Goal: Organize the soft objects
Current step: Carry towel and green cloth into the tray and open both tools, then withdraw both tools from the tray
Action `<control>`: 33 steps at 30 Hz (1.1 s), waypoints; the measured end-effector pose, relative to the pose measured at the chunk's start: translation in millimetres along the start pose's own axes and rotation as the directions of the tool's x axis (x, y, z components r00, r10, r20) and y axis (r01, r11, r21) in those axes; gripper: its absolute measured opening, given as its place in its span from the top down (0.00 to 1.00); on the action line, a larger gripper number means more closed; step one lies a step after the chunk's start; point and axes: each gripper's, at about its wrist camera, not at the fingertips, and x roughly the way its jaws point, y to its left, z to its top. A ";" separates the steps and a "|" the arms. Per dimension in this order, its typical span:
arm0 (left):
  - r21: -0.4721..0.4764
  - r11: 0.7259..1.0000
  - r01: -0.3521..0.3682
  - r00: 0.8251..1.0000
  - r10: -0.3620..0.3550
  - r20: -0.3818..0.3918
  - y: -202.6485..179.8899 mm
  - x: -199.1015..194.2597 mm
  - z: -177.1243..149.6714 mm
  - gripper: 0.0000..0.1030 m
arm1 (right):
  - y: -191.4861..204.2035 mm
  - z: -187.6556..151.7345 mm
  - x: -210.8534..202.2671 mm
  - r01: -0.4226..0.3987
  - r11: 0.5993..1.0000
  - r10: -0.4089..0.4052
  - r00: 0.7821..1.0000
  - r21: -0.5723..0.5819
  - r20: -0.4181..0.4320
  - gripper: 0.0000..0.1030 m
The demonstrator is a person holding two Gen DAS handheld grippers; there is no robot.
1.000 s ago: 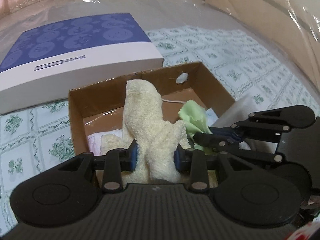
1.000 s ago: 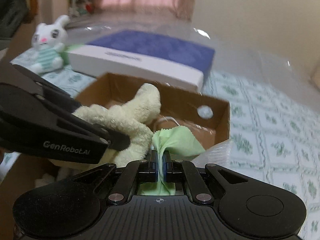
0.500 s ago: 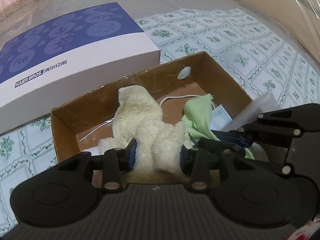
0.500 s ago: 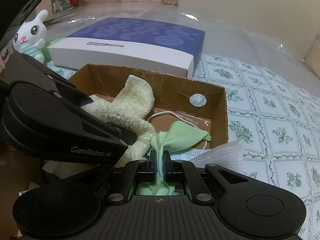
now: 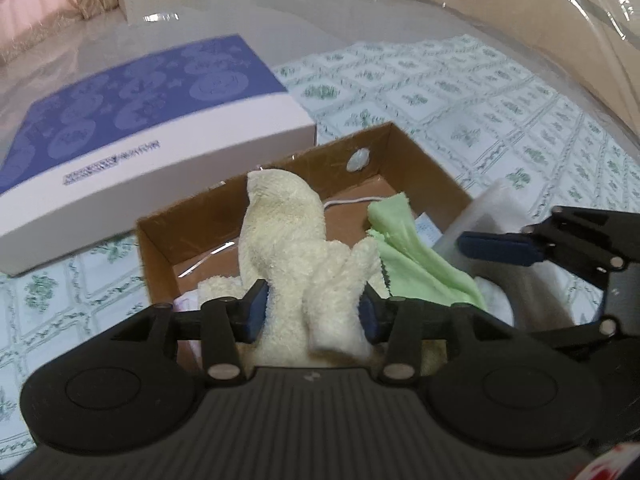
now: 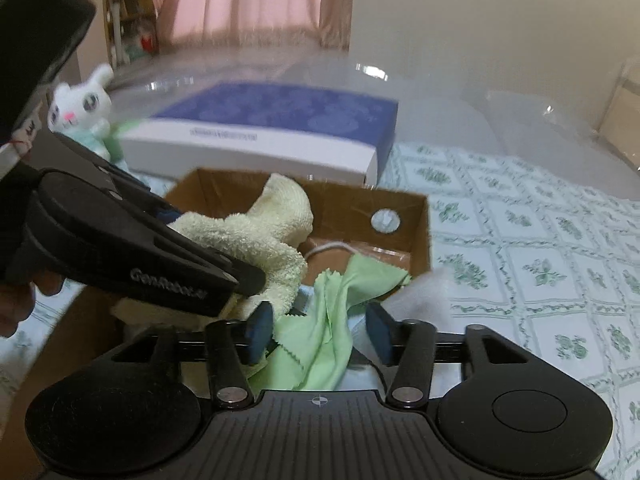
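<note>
Right gripper (image 6: pixel 318 334): jaws now spread, green cloth (image 6: pixel 320 328) released a moment ago, lying loose at the cardboard box's (image 5: pixel 424 168) right edge. Left gripper (image 5: pixel 313 312): clamped on the cream towel (image 5: pixel 292 248) over the box. Judgement: cloth deposited, towel pending.

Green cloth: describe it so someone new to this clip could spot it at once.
Find the open cardboard box in front of the blue-and-white box. The green cloth drapes out of its near right side, between the right gripper's open fingers. Unlike the fluffy cream towel beside it, it is thin, smooth and zigzag-edged.
</note>
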 end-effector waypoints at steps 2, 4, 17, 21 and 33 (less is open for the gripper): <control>-0.004 1.000 0.004 0.999 -0.004 0.034 0.1 -15.3 -5.8 0.56 | -0.1 -5.0 -17.4 -0.002 1.000 0.001 0.999 0.018 0.041 0.44; 0.006 1.000 0.001 0.998 -0.001 0.068 -1.6 -30.2 -13.2 0.56 | 0.0 -11.3 -34.2 -0.004 0.999 0.002 0.998 0.034 0.070 0.44; -0.012 0.999 -0.031 0.995 0.032 0.097 -5.6 -53.7 -44.4 0.64 | -24.9 -24.3 -67.0 0.099 0.964 -0.133 0.983 0.248 0.126 0.74; -0.013 0.999 -0.035 0.994 0.036 0.103 -5.3 -53.2 -44.7 0.64 | -28.0 -23.6 -56.2 0.069 0.970 -0.093 0.991 0.233 0.094 1.00; -0.032 0.999 -0.027 0.996 0.030 0.087 -2.9 -59.4 -64.0 0.64 | 19.4 -38.1 -35.5 -0.081 0.986 0.092 0.994 0.144 -0.066 1.00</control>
